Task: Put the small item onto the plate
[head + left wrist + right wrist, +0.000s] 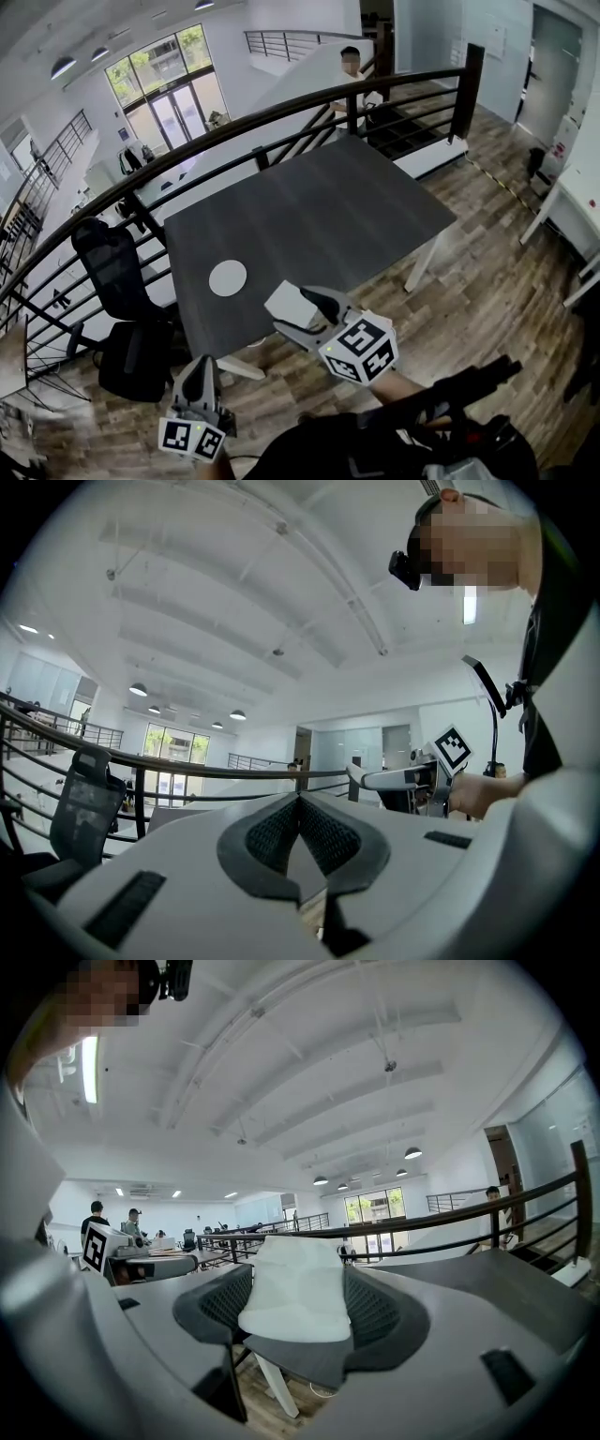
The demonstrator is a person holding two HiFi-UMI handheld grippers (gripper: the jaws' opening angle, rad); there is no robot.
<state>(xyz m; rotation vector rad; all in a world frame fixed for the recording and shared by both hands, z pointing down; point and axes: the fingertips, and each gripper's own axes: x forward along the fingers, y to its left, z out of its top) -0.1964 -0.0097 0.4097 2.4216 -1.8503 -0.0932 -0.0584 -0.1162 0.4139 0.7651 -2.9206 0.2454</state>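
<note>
Right gripper [302, 317], lower centre, is clamped on the white item [287, 304] by the table [319, 216] edge. The plate [228, 277] sits just left. Left gripper [199, 373], bottom left, has its jaws together.

The matte rectangular table top [319, 216] is charcoal grey with a faint streaked grain; the flat round plate [228, 277] on it is plain white. The blocky small item [291, 302] is white too, unpatterned. The right gripper [300, 311] and left gripper [201, 364] are light grey with black mesh pads [220, 1305] — each marker cube [361, 349] bears black squares on white. The plank floor [487, 272] is mid-brown, the curved railing [468, 89] black.
</note>
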